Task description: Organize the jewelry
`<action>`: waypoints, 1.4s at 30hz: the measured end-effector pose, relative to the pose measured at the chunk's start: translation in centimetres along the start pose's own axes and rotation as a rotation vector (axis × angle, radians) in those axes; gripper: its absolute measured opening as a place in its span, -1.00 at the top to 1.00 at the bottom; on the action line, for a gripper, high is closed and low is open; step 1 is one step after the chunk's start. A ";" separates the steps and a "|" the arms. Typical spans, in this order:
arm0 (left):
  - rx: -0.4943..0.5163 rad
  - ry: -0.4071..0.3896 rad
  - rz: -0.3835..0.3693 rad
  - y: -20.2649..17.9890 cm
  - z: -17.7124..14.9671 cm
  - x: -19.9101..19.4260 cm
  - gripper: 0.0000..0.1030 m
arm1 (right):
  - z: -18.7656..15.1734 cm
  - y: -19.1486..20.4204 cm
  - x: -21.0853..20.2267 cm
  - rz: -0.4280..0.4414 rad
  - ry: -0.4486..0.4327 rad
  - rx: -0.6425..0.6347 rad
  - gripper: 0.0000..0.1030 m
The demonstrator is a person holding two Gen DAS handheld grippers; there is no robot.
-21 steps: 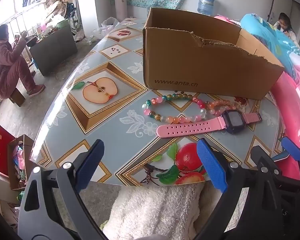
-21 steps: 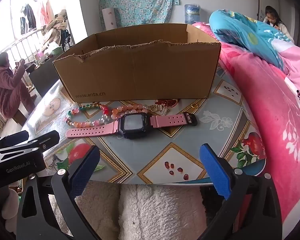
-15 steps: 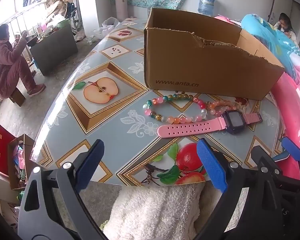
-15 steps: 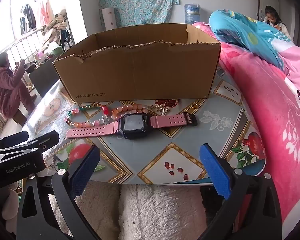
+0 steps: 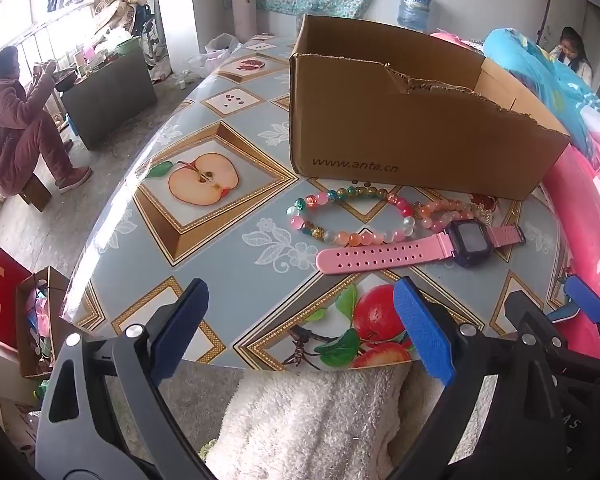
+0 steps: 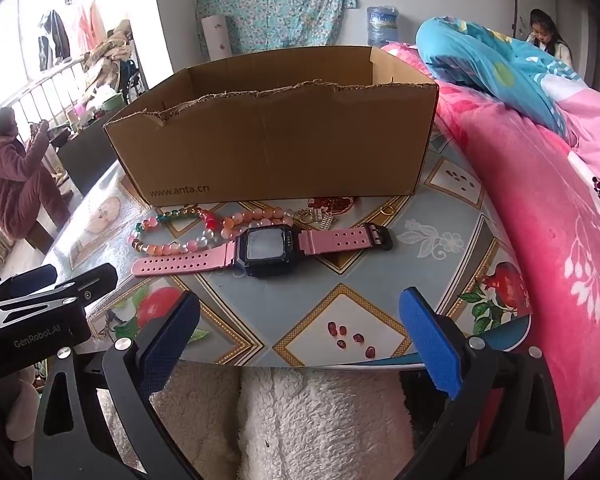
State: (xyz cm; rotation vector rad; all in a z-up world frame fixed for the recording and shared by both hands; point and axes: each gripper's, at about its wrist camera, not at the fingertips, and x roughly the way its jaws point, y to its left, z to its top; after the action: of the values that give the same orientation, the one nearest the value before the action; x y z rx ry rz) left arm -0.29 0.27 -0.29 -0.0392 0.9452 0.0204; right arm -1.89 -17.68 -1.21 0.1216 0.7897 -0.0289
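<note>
Right wrist view gives me the pink watch lying flat just in front of the cardboard box, my landmark for everything else. Touching the watch on its box side are the multicoloured bead bracelet and a peach bead strand, with a small gold charm just beside them, all near the box's front wall. Compared with half a second back, nothing has shifted: jewelry, box and both grippers sit as they did, so I judge the sorting has not started and every piece has yet to go into the box.

My right gripper hangs spread wide and empty, well short of the watch, over the near edge of the table. My left gripper is likewise wide apart, holding nothing, on the bracelet side of the box.

Readable writing: "www.anta.cn" printed low on the box front, and "GenRobot.AI" on the left gripper's body in the right wrist view.
</note>
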 end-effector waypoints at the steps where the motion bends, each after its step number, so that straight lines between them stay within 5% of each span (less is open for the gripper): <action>1: 0.000 0.000 0.000 0.1 -0.2 0.0 -0.75 | -0.2 -0.1 -0.2 0.001 0.000 0.001 -0.89; 42: 0.002 0.001 0.005 0.5 0.0 0.0 -0.75 | -0.2 -0.1 -0.2 -0.003 -0.004 0.004 -0.89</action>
State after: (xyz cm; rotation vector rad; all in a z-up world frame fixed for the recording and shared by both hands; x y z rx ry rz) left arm -0.25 0.73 -0.30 -0.0348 0.9466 0.0241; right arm -2.18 -17.79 -1.24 0.1243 0.7857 -0.0333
